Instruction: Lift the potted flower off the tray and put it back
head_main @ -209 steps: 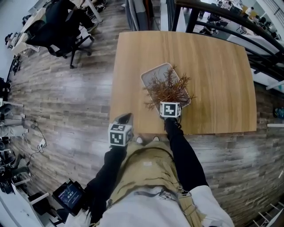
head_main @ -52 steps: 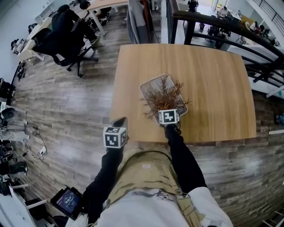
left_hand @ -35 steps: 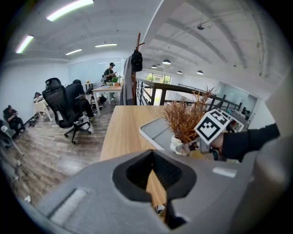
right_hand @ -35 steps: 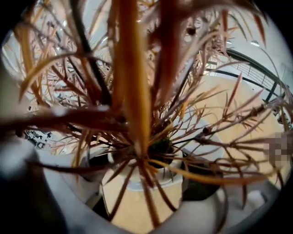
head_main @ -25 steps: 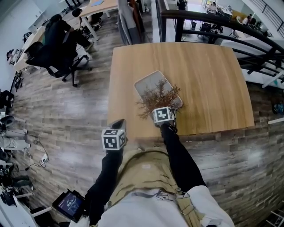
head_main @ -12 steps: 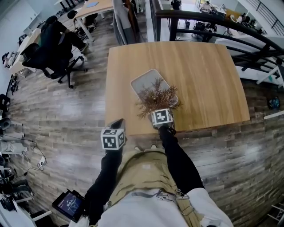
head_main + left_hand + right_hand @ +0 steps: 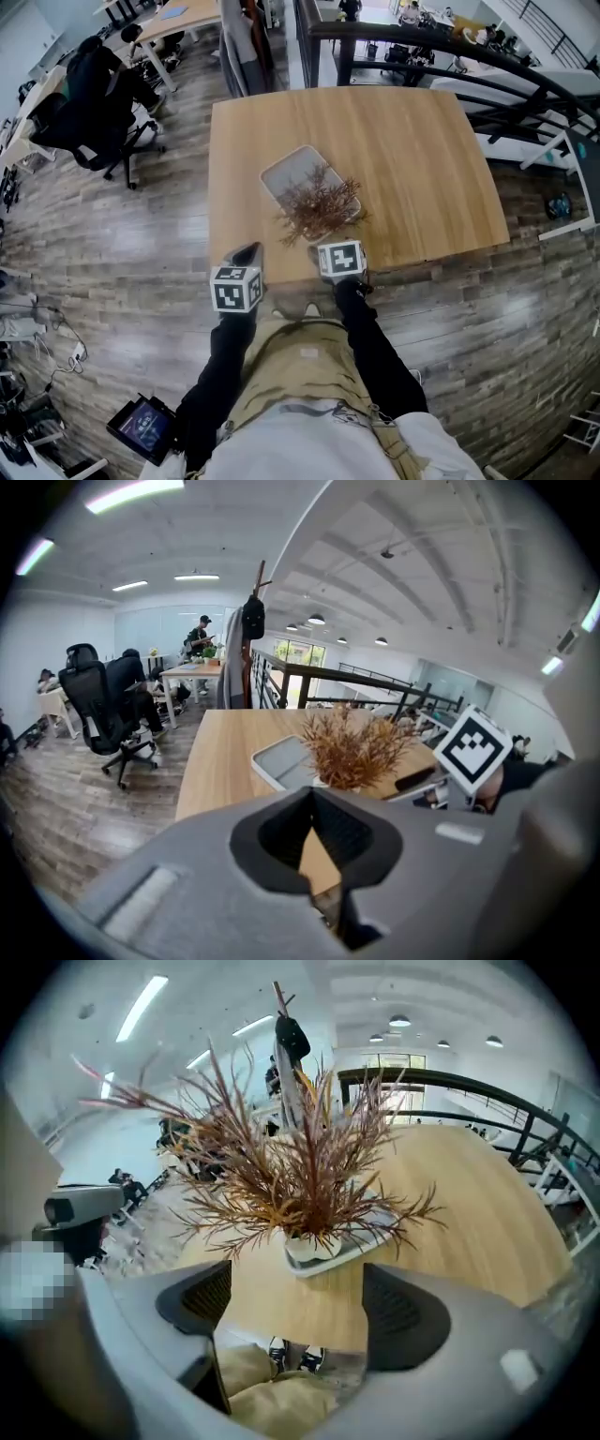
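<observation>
Currently potted flower (image 7: 319,206) stands upright in tray (image 7: 287,172), near end, on tbl (image 7: 422,159).

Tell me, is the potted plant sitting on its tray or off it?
On the tray, upright: the right gripper view shows the potted flower standing inside its rim, stems pointing up.

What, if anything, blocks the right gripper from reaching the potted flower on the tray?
Probably nothing, so likely yes: the right gripper faces the potted flower across bare table, its empty jaws apart though closing.
</observation>
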A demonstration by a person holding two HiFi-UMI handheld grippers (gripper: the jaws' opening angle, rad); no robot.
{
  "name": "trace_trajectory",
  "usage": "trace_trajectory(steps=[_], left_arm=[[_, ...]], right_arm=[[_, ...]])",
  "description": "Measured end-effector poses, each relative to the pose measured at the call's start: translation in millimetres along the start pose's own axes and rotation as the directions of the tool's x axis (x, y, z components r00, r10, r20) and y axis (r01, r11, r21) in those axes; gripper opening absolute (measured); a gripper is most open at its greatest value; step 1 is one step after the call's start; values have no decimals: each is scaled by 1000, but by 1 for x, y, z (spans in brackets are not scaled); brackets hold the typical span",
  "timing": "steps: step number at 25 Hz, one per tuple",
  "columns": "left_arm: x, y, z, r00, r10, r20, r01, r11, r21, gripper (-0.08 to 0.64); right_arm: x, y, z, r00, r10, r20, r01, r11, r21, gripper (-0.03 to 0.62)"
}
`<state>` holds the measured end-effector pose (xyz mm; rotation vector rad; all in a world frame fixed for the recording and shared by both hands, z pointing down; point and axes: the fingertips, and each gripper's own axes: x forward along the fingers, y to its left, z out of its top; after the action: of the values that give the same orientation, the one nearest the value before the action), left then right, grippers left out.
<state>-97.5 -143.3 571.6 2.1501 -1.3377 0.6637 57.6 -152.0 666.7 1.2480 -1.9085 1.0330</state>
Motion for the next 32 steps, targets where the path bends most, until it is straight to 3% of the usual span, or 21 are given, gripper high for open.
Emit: trace_trajectory(steps=[6, 11, 15, 17, 21, 26, 32], left_arm=[[-8, -7, 32, 997, -36, 65, 32, 998, 57, 2], [-17, -22, 59, 989, -75, 124, 61, 991, 116, 2], [-22, -26, 82, 981, -107, 164, 80, 984, 162, 2], [-24, -26, 94, 976, -121, 180, 89, 980, 177, 2], [-37, -28, 123, 956, -136, 262, 88, 979, 186, 2], [-64, -27, 165, 916, -168, 363, 95, 973, 209, 2], [-78, -17, 196, 887, -180, 425, 90, 970, 224, 2]], right_arm=[[-48, 14, 20, 997, -25, 68, 27, 999, -25, 410], [-91, 20, 42, 986, -32, 162, 39, 999, -37, 327], [-127, 27, 82, 959, -51, 279, 71, 995, -64, 236], [-145, 32, 105, 937, -66, 344, 100, 991, -84, 188], [-179, 47, 142, 865, -75, 496, 169, 975, -147, 6], [-208, 78, 176, 776, -16, 630, 195, 957, -216, 5], [-221, 104, 204, 698, 25, 716, 211, 948, -239, 5]])
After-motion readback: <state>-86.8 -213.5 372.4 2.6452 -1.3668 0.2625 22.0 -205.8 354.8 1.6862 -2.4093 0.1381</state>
